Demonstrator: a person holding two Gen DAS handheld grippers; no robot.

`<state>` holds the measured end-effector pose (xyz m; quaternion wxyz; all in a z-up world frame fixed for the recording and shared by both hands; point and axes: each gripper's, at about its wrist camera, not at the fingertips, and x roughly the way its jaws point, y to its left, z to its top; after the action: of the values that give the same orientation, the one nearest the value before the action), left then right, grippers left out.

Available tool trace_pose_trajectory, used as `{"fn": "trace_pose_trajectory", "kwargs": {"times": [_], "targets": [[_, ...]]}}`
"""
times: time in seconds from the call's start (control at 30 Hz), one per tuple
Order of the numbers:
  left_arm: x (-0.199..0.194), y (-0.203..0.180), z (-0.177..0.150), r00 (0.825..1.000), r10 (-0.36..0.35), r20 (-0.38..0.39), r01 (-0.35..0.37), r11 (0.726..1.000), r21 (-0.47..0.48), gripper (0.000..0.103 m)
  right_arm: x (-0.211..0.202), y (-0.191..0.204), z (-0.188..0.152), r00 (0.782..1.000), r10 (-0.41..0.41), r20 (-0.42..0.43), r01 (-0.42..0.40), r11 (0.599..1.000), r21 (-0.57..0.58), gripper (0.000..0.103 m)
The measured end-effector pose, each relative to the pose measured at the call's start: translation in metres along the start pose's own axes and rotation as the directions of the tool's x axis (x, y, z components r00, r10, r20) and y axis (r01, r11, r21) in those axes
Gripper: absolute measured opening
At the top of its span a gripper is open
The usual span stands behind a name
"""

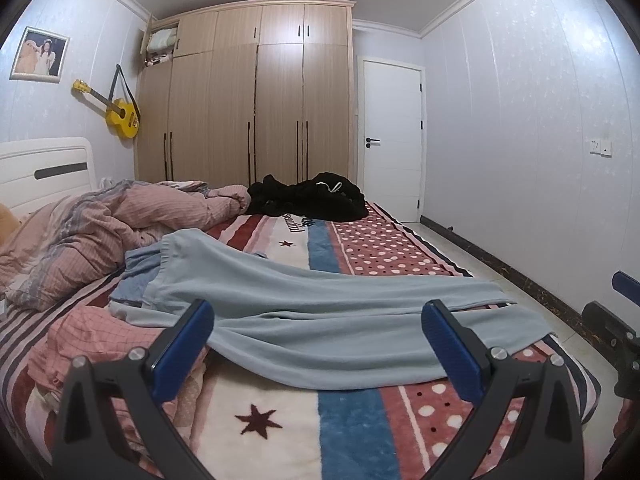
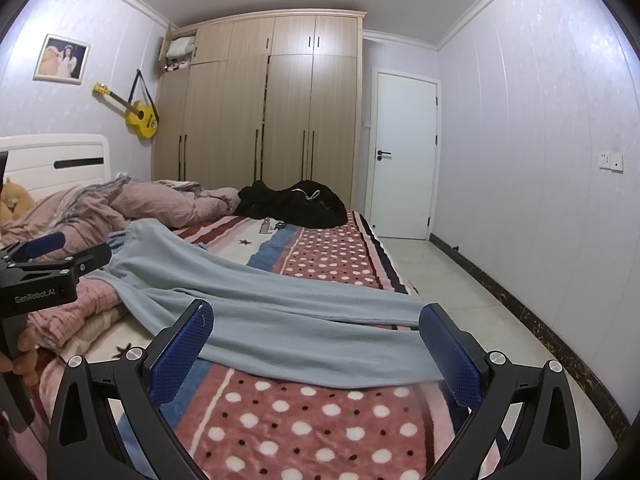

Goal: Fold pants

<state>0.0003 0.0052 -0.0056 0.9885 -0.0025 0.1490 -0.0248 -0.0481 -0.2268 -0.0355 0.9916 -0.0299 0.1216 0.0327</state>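
Note:
Light blue pants (image 1: 320, 312) lie spread across the patterned bed blanket (image 1: 280, 432), waistband toward the pink quilt, legs running toward the bed's right edge. They also show in the right wrist view (image 2: 280, 320). My left gripper (image 1: 318, 344) is open and empty, its blue pads just in front of the pants' near edge. My right gripper (image 2: 316, 344) is open and empty, close to the leg ends. The left gripper also shows at the left of the right wrist view (image 2: 60, 252).
A crumpled pink quilt (image 1: 100, 232) lies at the bed's head. A black garment (image 1: 312, 196) lies at the far side. A pink checked cloth (image 1: 100, 340) sits near left. The bed's right edge drops to tiled floor (image 2: 460, 280). Wardrobe and door stand behind.

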Motion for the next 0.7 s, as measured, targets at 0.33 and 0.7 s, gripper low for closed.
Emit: {"fn": "trace_pose_trajectory", "kwargs": {"times": [0.33,0.7], "targets": [[0.0003,0.0011,0.0003,1.0,-0.008,-0.002,0.008,1.0,-0.009,0.102,0.0006,-0.0007,0.0002,1.0,-0.001,-0.001,0.001,1.0,0.0,0.103],[-0.0009,0.0014,0.001,1.0,-0.011,-0.003,0.011,1.0,-0.015,0.102,0.0001,-0.0013,-0.0012,1.0,0.001,-0.002,-0.001,1.0,0.003,0.103]]}}
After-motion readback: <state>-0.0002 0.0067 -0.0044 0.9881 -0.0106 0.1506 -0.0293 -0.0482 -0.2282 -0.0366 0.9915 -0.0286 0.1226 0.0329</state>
